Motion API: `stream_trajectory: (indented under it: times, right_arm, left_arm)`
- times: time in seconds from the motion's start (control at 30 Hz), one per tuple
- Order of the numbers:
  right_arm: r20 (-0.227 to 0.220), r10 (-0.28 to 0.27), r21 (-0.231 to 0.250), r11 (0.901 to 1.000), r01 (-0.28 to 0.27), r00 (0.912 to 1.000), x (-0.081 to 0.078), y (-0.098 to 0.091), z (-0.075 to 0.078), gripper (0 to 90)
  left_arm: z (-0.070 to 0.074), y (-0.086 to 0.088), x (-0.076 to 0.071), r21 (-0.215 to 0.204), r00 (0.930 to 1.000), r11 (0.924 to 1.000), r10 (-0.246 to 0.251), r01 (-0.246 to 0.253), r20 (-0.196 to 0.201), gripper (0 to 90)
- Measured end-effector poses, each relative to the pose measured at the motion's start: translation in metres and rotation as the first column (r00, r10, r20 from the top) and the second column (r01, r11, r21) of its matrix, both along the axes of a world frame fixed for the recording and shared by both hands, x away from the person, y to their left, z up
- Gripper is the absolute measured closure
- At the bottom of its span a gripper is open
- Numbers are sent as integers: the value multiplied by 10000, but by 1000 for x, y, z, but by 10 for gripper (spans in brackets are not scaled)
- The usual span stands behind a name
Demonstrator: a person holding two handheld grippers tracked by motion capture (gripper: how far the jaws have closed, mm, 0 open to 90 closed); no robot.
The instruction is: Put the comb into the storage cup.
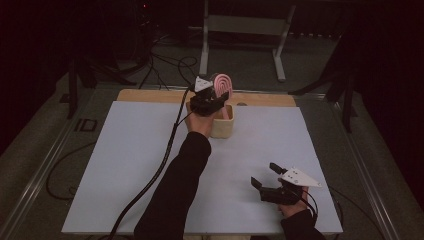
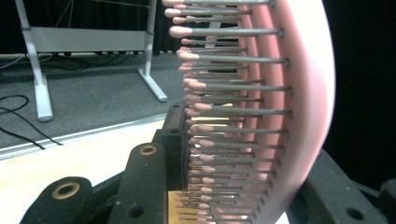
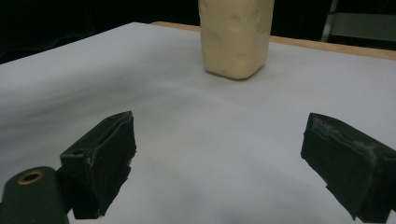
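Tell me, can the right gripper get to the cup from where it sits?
Probably yes: the right gripper is open and bare white table lies between it and the cup, though the left gripper holds a hairbrush over it.

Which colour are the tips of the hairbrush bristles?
Pink, on grey pins. The hairbrush, held in the left tongs, shows this best in the left gripper view.

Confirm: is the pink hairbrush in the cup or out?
Partly in: the left tool grips the hairbrush head above the cup, handle reaching inside.

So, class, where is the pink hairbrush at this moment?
In the high view, the pink hairbrush is at the table's far middle, clamped in the left gripper above the cream holder.
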State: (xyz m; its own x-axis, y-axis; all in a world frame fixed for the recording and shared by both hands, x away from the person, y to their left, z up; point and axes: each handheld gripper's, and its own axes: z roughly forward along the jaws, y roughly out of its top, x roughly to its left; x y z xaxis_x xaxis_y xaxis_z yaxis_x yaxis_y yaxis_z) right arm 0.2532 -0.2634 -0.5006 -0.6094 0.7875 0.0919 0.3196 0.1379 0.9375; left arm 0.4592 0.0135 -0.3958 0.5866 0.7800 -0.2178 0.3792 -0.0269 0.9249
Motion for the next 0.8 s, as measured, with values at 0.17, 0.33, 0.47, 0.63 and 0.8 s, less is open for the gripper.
stream_trajectory:
  times: [0.17,0.33,0.47,0.63,0.8]
  right_arm:
    - [-4,23,-4,10000,-23,10000,0,1,0,99]
    - [9,25,-13,10000,-25,10000,1,0,-1,98]
    - [16,40,-23,10000,-40,10000,1,1,-1,99]
    - [-9,60,-6,10000,-60,10000,1,1,-1,98]
    - [-32,62,-17,10000,-62,10000,1,1,-1,99]
  left_arm:
    - [-3,-1,1,57,10000,10000,-1,1,-62,636]
    - [-5,-3,1,147,10000,9999,-10,11,-78,636]
    - [-9,-2,0,84,9999,10000,29,-28,-150,634]
    - [-16,0,1,-7,9995,10000,92,-92,-316,635]
    - [-22,0,2,28,9988,9999,97,-96,-473,635]
